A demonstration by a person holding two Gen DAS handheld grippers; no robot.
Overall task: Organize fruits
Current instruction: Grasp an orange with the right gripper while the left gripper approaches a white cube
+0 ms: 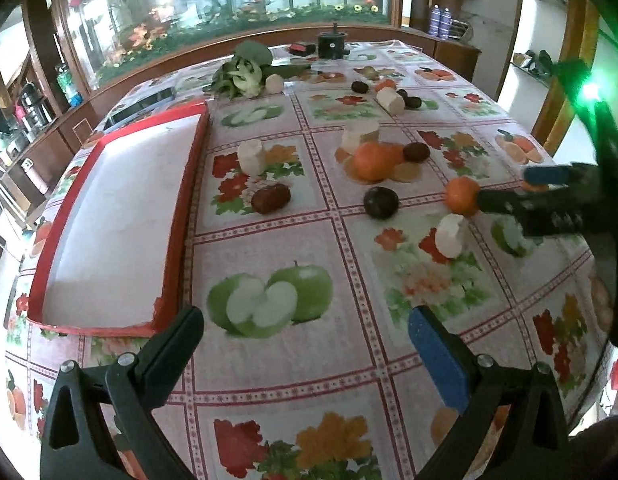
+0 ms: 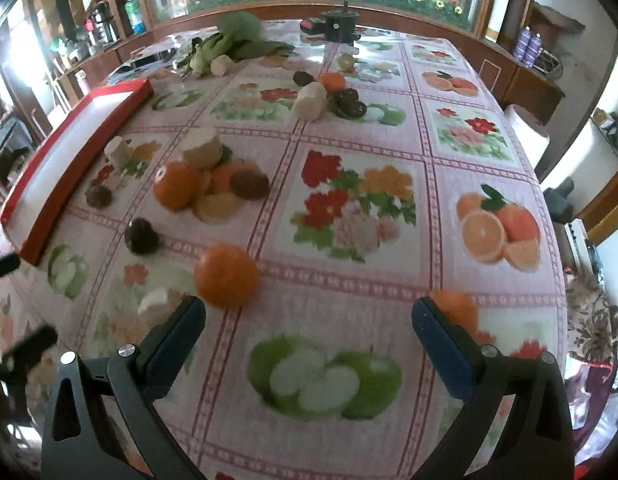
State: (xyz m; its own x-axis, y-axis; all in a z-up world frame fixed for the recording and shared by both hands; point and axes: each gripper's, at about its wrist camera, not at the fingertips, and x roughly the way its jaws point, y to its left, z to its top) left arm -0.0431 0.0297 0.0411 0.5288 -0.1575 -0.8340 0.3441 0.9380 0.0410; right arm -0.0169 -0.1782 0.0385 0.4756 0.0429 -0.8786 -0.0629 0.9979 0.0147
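A white tray with a red rim (image 1: pixel 121 208) lies empty at the table's left. Oranges (image 1: pixel 372 161) (image 1: pixel 462 195), dark round fruits (image 1: pixel 381 202) (image 1: pixel 270 198) and pale cylinder pieces (image 1: pixel 251 157) (image 1: pixel 451 235) are scattered over the flowered cloth. My left gripper (image 1: pixel 307 320) is open above a printed green apple, holding nothing. My right gripper (image 2: pixel 309 308) is open too. One orange (image 2: pixel 226 275) sits just ahead of its left finger, and another orange (image 2: pixel 455 310) is partly hidden behind its right finger. In the left wrist view the right gripper (image 1: pixel 509 188) comes in from the right beside an orange.
Leafy greens (image 1: pixel 241 72) and a black grinder (image 1: pixel 331 44) stand at the table's far end. A further cluster of fruit (image 2: pixel 333 96) lies mid-table. A white roll (image 2: pixel 527 128) sits at the right edge. Wooden cabinets surround the table.
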